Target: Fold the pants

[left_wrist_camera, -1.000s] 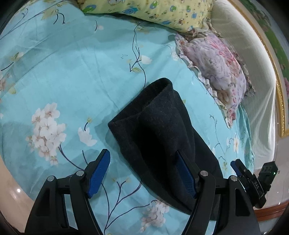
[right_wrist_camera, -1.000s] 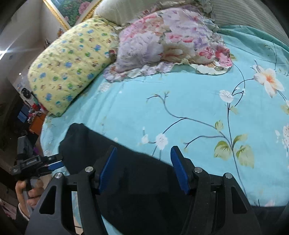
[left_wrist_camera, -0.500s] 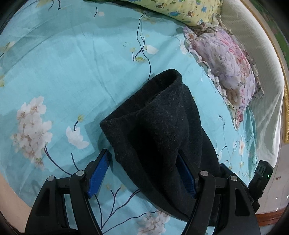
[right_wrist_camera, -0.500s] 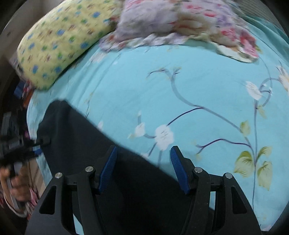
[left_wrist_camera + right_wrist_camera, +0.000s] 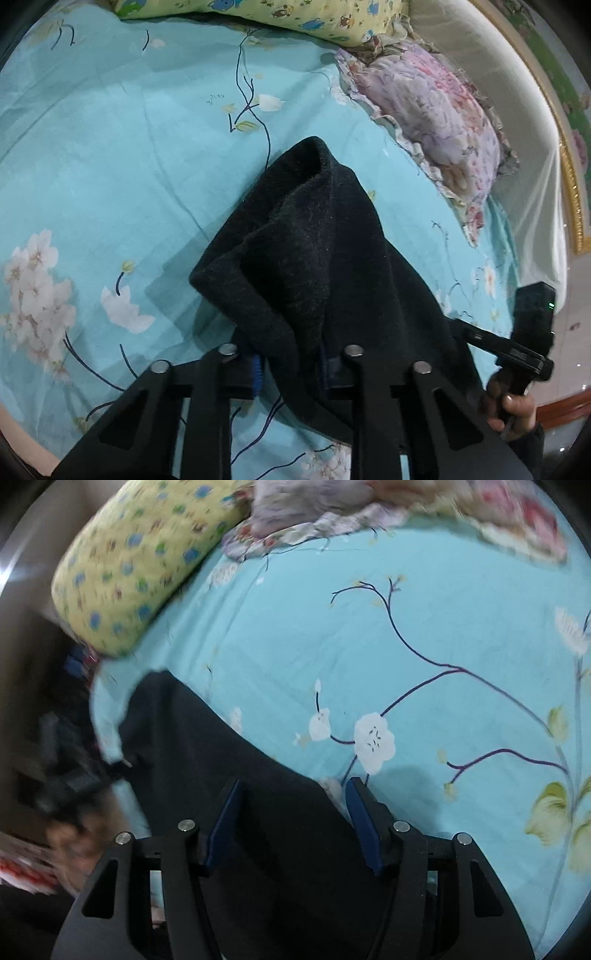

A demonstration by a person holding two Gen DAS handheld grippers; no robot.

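Observation:
Dark, fuzzy pants (image 5: 317,254) lie on a turquoise floral bedsheet (image 5: 110,155). In the left wrist view, my left gripper (image 5: 291,369) is shut on a bunched fold of the pants, which stands up between the fingers. In the right wrist view the pants (image 5: 207,760) stretch from lower centre to the bed's left edge. My right gripper (image 5: 295,823) is open, its blue pads (image 5: 364,827) straddling the pants' edge. The right gripper's body (image 5: 524,343) shows in the left wrist view, held by a hand.
A yellow patterned pillow (image 5: 288,14) and a pink floral pillow (image 5: 432,110) lie at the head of the bed, also in the right wrist view (image 5: 136,565). A cream headboard (image 5: 491,66) rises behind them. The bed's edge and dark clutter (image 5: 55,760) are at left.
My left gripper has shut on the pants' near fold, bunching the fabric upward. My right gripper has moved forward over the pants and stays open.

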